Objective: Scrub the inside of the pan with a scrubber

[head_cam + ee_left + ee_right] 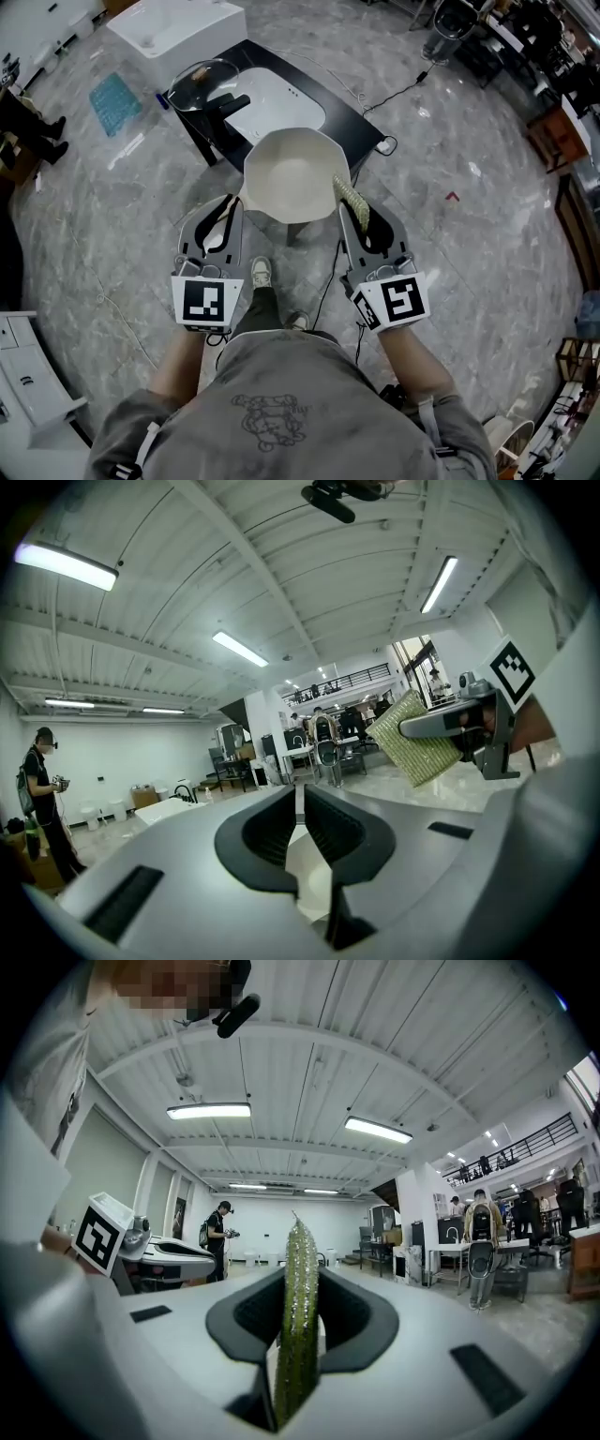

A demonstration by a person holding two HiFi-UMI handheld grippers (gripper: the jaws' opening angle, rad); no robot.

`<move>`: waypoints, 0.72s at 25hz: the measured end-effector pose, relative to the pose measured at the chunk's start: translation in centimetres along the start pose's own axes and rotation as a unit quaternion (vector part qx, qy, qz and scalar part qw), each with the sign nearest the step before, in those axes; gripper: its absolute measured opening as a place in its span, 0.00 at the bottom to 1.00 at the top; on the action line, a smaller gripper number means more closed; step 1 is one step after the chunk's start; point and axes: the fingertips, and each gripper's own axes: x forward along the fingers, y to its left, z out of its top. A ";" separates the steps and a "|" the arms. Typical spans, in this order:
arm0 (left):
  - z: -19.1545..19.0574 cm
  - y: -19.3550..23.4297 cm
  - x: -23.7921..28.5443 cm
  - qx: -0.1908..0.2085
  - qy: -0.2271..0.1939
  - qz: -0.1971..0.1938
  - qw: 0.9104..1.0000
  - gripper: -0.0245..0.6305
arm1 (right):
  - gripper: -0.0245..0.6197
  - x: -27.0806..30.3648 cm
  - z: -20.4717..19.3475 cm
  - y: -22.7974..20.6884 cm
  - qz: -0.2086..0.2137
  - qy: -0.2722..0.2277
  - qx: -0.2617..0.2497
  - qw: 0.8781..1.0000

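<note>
Jaws of my left gripper (pixel 300 803) pinched shut on the thin white edge of the pan (pixel 292 173), my right gripper (pixel 298 1297) clamped on the green scrubber (pixel 300 1241) standing edge-on, scrubber against the pan's right rim, black table (pixel 361 124) just beyond, marble floor (pixel 487 234) below

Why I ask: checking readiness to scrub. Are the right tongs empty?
No, the right tongs are shut on a green scrubber standing edge-on between them.
</note>
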 end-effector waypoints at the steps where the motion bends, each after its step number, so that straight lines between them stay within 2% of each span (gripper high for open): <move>1: -0.2 0.5 0.6 0.001 0.001 -0.001 1.000 0.10 | 0.16 0.7 -0.2 -0.2 0.000 0.003 0.000 1.000; 11: -2.6 5.5 6.5 0.003 0.017 -0.031 0.999 0.10 | 0.16 9.0 -2.2 -1.5 -0.008 0.034 0.000 0.999; 18: -5.3 8.9 10.2 -0.004 0.050 -0.078 0.996 0.10 | 0.16 15.2 -3.8 -1.6 -0.018 0.066 -0.007 0.998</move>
